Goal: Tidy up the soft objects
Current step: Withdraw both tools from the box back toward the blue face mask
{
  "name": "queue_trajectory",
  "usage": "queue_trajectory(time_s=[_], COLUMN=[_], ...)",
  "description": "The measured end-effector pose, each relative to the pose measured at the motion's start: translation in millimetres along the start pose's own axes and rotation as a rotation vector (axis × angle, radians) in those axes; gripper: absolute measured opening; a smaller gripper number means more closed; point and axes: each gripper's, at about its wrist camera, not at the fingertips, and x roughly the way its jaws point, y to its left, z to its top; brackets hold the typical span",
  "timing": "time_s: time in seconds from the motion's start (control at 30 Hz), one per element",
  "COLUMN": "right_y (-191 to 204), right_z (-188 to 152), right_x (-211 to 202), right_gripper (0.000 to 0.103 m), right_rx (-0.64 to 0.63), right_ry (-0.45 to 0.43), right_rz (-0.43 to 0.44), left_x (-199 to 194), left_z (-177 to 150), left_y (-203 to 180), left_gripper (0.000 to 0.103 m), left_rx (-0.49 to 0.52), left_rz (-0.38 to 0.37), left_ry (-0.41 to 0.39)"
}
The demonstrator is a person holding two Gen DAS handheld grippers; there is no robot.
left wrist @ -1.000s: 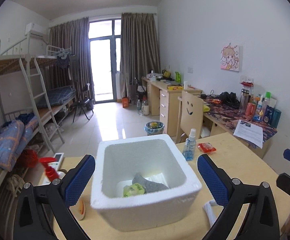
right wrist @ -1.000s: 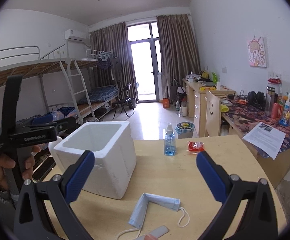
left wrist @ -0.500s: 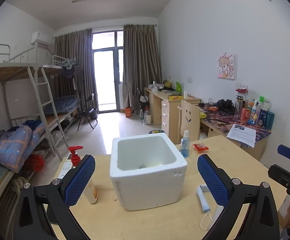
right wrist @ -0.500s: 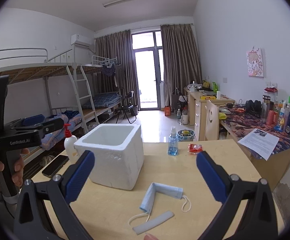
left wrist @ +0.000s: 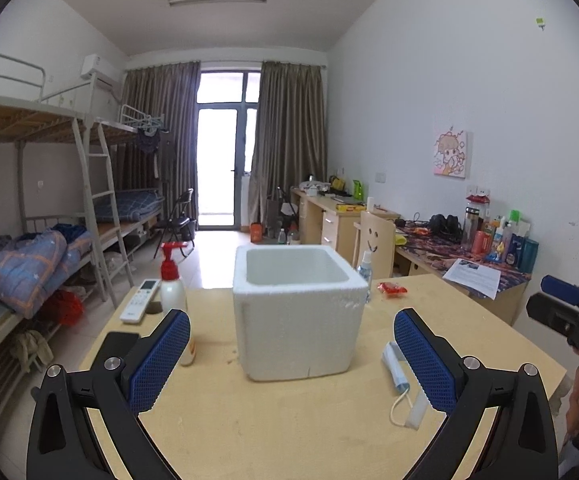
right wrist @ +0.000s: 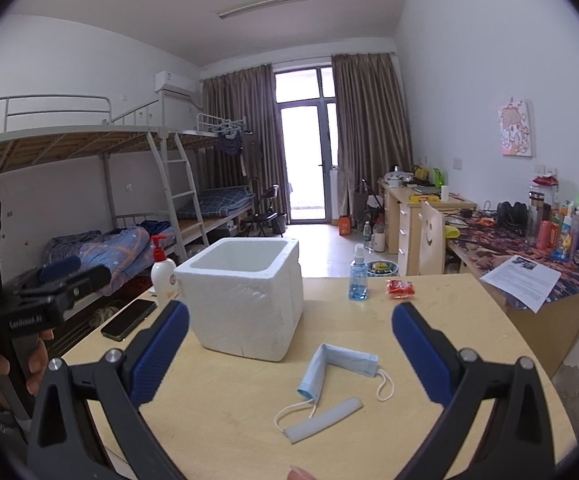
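Dorm room, bunk beds [right wrist: 137, 200] at 9 o'clock, curtained balcony door [right wrist: 309, 160] at 12; wooden table [right wrist: 429, 320] in front with white foam box [right wrist: 249, 300] upright near its middle, interior not visible; left gripper [left wrist: 291, 360] jaws spread wide, nothing between them, box straight ahead at 12; right gripper [right wrist: 289, 356] likewise spread wide and empty; folded blue face mask [right wrist: 341, 364] flat on table between right gripper's fingers, just beside box at its 4 o'clock, ear loops trailing; grey strip [right wrist: 321, 420] lies at 6 o'clock of mask, touching a loop; lotion pump bottle [right wrist: 163, 272] at box's 9 o'clock, phone [right wrist: 129, 320] near it at table edge; blue spray bottle [right wrist: 358, 276] and red packet [right wrist: 400, 288] at box's 2 o'clock, apart from it; remote [left wrist: 139, 300] at far left table edge; hand [right wrist: 17, 364] on left gripper's handle at 8 o'clock in right view
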Motion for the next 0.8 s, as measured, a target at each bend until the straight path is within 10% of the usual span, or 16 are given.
queue_trajectory(time_s=[0.8], right_y=[-20], right_z=[-42], right_x=[-6], right_gripper=[0.103], right_rx=[0.010], right_ry=[0.029], right_rz=[-0.026], left_x=[15], left_z=[-90], left_y=[-9], left_gripper=[0.102], left_rx=[-0.067], left_rz=[-0.048], left_ry=[-0.017])
